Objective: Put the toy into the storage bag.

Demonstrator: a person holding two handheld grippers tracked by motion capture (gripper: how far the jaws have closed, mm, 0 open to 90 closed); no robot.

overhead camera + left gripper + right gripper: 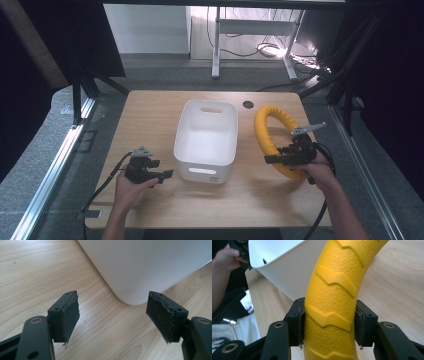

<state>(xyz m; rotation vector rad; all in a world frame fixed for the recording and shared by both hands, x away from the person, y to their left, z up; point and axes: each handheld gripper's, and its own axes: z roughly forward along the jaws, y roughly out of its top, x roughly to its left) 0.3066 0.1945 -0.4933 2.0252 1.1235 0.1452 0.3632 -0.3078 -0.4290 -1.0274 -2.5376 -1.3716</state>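
A: Where is the yellow ring (270,137)?

B: On the table's right side, pinched on both sides by the right gripper (329,322).

A: And the left gripper (112,315)?

B: Spread, holding nothing, beside the white bin (206,142) (likely the ring's destination). Next comes lifting it over the rim.

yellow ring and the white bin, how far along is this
Done: the right gripper has shut on the yellow ring, its pads pressed against both sides. In hand: the ring is held beside the white bin, on the right. Left: the ring is not yet in the bin, whose inside looks bare. The left gripper waits open near the bin's corner.
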